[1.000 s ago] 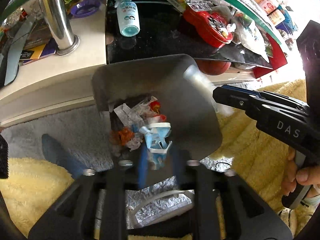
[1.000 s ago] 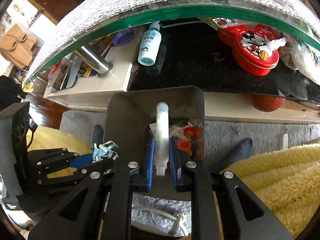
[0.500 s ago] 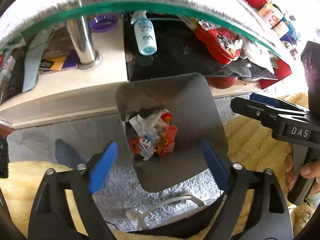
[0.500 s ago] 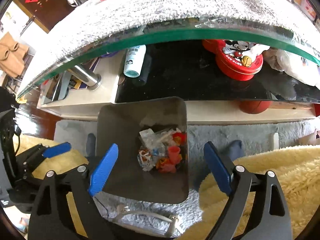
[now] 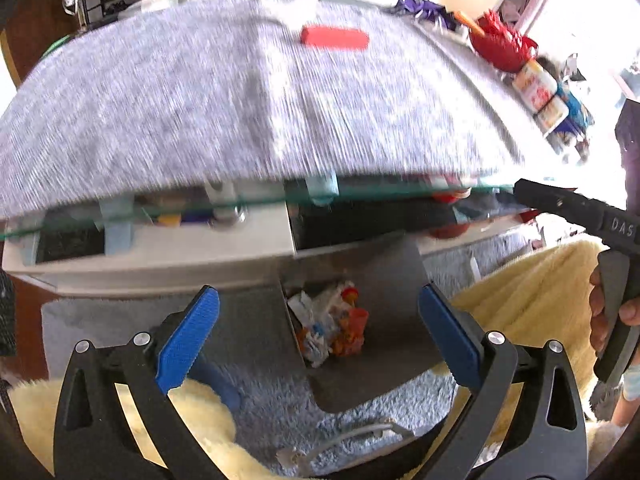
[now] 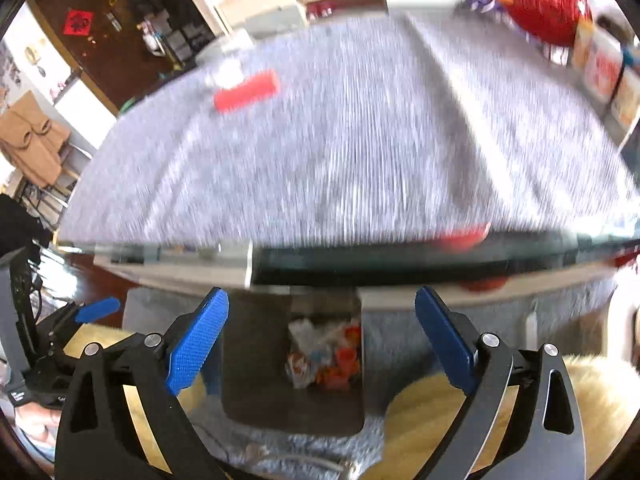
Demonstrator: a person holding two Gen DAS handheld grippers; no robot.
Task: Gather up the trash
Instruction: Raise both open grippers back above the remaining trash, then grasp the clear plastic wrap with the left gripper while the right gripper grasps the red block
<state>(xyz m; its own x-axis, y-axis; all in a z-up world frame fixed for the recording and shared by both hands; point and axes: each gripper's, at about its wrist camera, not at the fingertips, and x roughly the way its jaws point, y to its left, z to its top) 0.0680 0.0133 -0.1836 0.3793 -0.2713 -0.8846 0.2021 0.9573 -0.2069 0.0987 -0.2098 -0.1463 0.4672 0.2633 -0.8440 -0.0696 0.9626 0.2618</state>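
Observation:
A grey metal bin stands on the floor below the table, with crumpled white, blue and orange trash inside. My left gripper is open and empty above the bin. My right gripper is open and empty above it too. A red flat piece lies far back on the grey table mat. The right gripper's body shows at the right of the left wrist view.
The glass table edge with a shelf under it sits just ahead. Red basket and packets stand at the table's far right. Yellow fluffy blanket and grey carpet lie below. A white cable is on the carpet.
Both grippers let go of their trash into the bin and opened, then rose, bringing the table top into view. Both views are now motion-blurred.

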